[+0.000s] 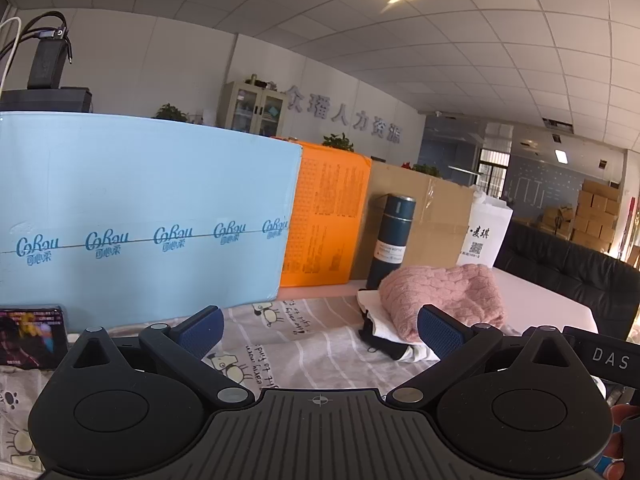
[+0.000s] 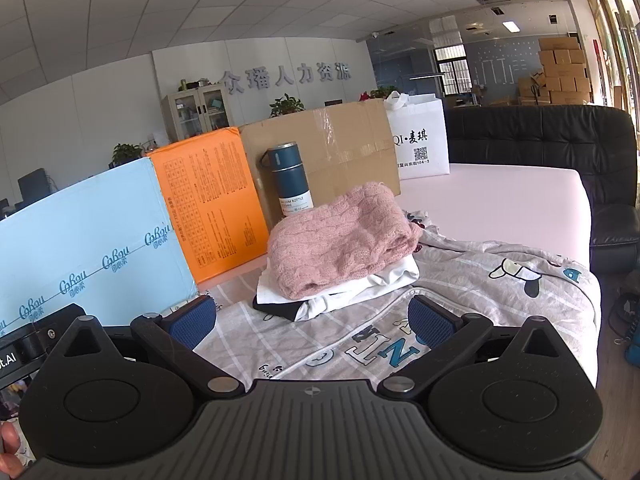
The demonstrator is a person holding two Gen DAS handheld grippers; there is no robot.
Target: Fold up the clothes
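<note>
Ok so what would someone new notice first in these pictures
Probably the pink knit sweater, folded on top of a small stack of clothes on the printed grey sheet. Right behind it stands a dark blue bottle against a row of light blue, orange and brown boxes. Both grippers hover open and empty.

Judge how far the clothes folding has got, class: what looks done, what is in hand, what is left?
Done: a pink knit sweater sits folded on a white garment and a dark one. In hand: nothing; the left gripper and right gripper are open and empty. Left: the grey cartoon-print garment lies spread out, apparently unfolded.
</note>
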